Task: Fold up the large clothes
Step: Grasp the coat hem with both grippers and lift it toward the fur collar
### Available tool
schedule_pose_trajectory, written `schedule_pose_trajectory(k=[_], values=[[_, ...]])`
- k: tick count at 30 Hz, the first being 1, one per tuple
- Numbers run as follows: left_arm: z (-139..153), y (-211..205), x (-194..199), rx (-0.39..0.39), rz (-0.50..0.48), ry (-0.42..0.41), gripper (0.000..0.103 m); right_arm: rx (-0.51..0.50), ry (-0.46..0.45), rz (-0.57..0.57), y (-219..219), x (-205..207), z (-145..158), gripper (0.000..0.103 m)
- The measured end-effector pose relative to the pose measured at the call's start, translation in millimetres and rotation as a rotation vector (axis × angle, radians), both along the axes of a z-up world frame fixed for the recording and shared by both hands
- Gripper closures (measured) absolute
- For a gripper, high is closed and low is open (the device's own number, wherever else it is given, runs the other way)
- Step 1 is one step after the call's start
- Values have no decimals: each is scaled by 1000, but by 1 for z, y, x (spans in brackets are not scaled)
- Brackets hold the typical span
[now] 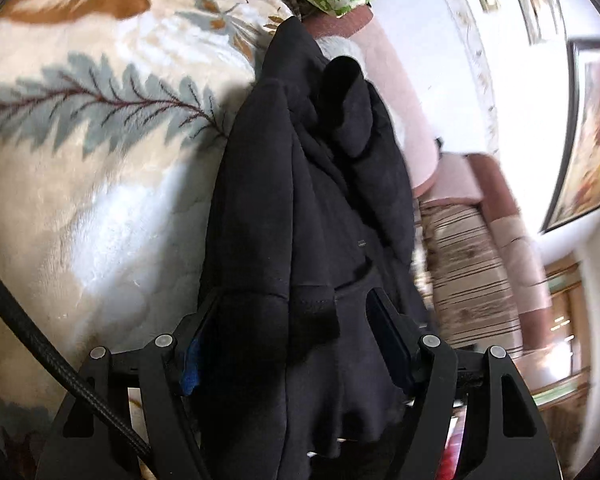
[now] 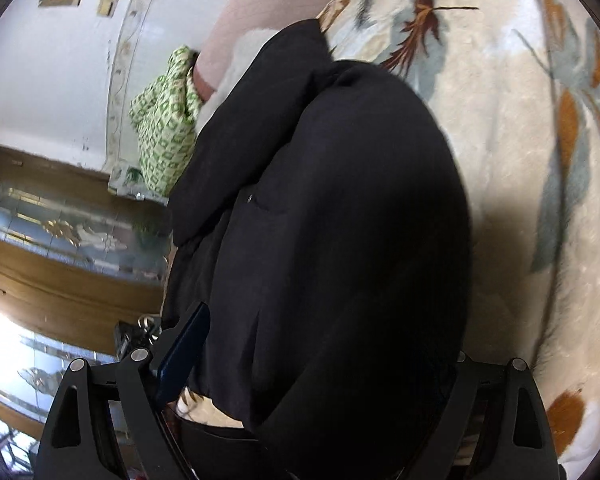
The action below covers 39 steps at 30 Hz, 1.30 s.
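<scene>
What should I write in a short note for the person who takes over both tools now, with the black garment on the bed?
Left tool: wide, bunched black garment between its fingers; grip unclear.
Right tool: wide, the same garment fills its jaws; grip unclear.
Garment: bundled, draped over the leaf-pattern blanket, near the green patterned cloth.
Done: garment gathered, no neat fold visible.
Left: spread it flat, fold it.

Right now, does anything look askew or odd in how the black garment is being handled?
Yes. The black garment hangs bunched in thick, uneven folds rather than spread flat over the leaf-patterned blanket. Cloth fills both the left gripper and right gripper.
</scene>
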<state>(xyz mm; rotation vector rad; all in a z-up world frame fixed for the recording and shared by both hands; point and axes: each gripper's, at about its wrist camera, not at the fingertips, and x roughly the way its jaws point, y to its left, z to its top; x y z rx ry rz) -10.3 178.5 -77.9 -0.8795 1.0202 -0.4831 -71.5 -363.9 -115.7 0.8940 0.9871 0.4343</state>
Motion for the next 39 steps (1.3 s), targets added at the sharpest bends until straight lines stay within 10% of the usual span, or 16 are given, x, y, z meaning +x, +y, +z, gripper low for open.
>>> schedule_pose_trajectory(k=[4, 20, 25, 28, 33, 36, 39], values=[[6, -7, -4, 28, -23, -28, 33, 7, -23, 0, 3, 1, 0, 12], [14, -96, -22, 656, -73, -129, 16, -164, -12, 84, 41, 9, 4, 23], [25, -106, -33, 748, -91, -156, 63, -263, -31, 89, 54, 10, 6, 23], [29, -100, -33, 698, -98, -159, 64, -304, -64, 108, 57, 7, 12, 52], [12, -101, -25, 557, -116, -126, 10, -267, -103, 125, 53, 5, 13, 59], [14, -119, -28, 658, -120, -146, 10, -328, -56, 150, 63, 9, 5, 47], [21, -122, -35, 742, -96, -154, 52, -383, -65, 158, 72, 7, 5, 46]])
